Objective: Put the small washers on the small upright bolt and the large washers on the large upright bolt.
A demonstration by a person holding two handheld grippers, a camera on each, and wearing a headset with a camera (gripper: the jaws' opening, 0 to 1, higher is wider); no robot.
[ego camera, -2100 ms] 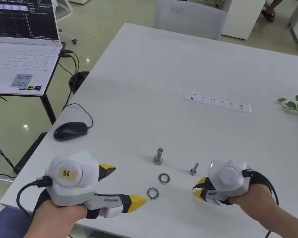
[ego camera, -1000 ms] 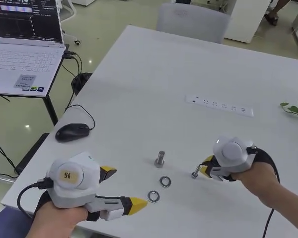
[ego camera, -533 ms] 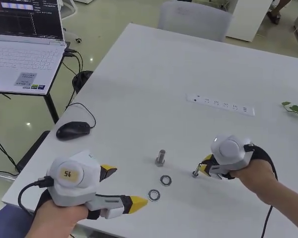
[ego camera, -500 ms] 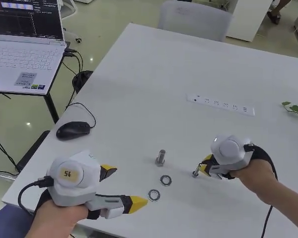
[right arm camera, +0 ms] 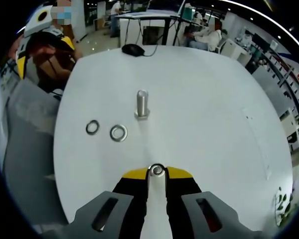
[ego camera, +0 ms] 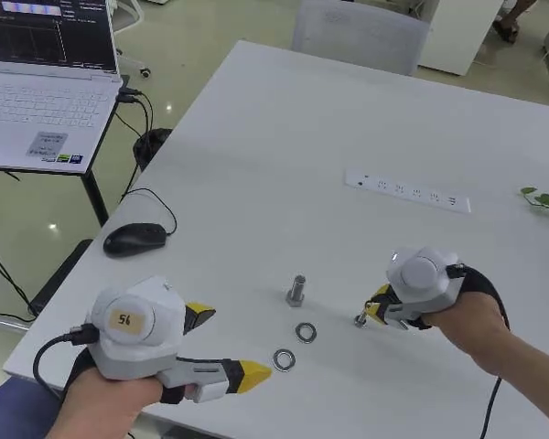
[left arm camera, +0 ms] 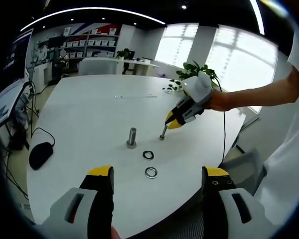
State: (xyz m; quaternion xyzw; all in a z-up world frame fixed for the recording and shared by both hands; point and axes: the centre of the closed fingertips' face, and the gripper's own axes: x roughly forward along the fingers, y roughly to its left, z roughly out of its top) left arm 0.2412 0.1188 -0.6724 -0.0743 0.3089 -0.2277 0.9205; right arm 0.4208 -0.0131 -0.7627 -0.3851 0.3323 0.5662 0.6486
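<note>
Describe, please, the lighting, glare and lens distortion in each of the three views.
Head view: soft even light, faint shadows, table bright, sharp. Left gripper view: fisheye bows the table edge; windows blown out. Right gripper view: same bowing; large bolt crisp, small metal part pinched by the right gripper looks soft.

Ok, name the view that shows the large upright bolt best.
The right gripper view: the large bolt stands near the centre, unobstructed, with shank and head both clear. The left gripper view shows it smaller, beyond the two washers. The head view shows it small, seen from above.
</note>
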